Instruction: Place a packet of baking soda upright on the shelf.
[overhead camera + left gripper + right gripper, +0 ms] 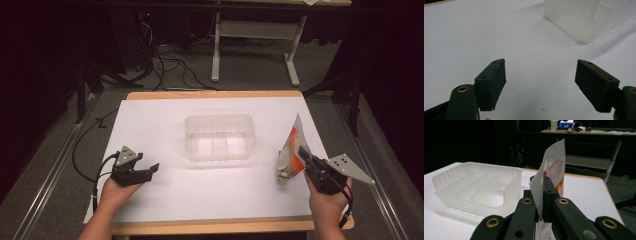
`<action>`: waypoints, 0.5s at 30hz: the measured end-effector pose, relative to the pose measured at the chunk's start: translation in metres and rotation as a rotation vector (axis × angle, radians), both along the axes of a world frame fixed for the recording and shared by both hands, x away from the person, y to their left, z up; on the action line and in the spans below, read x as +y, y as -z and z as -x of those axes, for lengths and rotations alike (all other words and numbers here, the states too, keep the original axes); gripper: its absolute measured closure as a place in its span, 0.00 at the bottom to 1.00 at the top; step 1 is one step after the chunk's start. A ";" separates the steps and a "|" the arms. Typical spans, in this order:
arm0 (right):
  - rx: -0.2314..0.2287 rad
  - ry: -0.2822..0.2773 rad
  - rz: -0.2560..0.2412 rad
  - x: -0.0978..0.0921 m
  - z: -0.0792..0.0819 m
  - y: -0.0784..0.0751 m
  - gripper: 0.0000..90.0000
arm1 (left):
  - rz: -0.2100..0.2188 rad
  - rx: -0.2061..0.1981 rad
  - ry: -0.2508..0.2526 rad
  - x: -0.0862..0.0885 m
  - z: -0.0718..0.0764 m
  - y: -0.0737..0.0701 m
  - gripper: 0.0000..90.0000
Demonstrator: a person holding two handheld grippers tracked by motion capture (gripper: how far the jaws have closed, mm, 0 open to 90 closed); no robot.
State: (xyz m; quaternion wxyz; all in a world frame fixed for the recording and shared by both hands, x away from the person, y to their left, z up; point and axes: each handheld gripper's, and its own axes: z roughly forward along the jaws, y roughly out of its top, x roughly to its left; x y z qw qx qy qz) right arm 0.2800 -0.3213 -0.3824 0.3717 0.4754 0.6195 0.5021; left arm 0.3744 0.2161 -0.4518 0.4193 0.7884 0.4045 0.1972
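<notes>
A translucent plastic bin [220,137] with inner dividers stands in the middle of the white table top [165,195]; it also appears in the right gripper view as the bin [477,190] and in the left gripper view as the bin [579,17]. My right gripper [302,154] is shut on a white and orange packet [291,150], held upright just above the table at the right. The packet [554,170] rises between the closed jaws. My left gripper [151,170] sits low at the left, open, with nothing between its fingers [492,82].
A wooden table edge [215,94] frames the white sheet. Behind the table stand a white desk frame [255,30] and loose cables [170,65] on the grey floor. Metal rails [50,170] run along both sides.
</notes>
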 end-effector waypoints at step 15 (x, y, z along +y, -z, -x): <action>-0.044 0.009 0.015 -0.003 -0.004 -0.014 1.00 | -0.006 -0.004 0.010 -0.001 0.001 0.000 0.28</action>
